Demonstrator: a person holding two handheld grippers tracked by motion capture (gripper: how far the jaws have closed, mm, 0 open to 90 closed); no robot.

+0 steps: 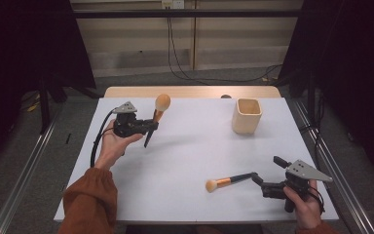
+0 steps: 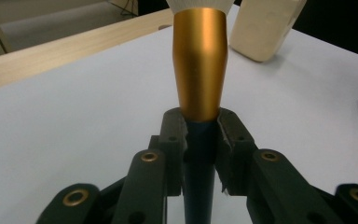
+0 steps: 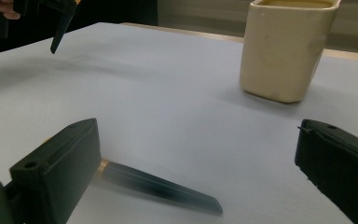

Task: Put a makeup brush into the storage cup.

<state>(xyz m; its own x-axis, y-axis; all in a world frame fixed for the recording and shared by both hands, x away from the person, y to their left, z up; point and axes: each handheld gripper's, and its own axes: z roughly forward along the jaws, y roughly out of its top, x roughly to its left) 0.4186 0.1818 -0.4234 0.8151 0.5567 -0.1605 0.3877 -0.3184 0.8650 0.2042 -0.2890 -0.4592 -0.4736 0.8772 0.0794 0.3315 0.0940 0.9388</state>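
Observation:
My left gripper (image 1: 152,126) is held above the left side of the white table (image 1: 190,146), shut on the dark handle of a makeup brush (image 1: 161,104). The brush stands nearly upright, peach head on top and handle tip hanging free. In the left gripper view the pads (image 2: 175,135) clamp the handle just under the gold ferrule of that brush (image 2: 200,65). A second brush (image 1: 229,182) lies flat at the front right, head pointing left. My right gripper (image 1: 267,169) is open at its handle end. In the right gripper view the second brush's handle (image 3: 161,187) lies low between the wide-apart jaws of the right gripper (image 3: 198,140), nearer the left jaw.
A cream square cup (image 1: 247,116) stands upright at the back right of the table; the cup (image 3: 284,51) is ahead of the right gripper and the cup (image 2: 265,28) is beyond the held brush. A wooden edge (image 1: 190,91) borders the far side.

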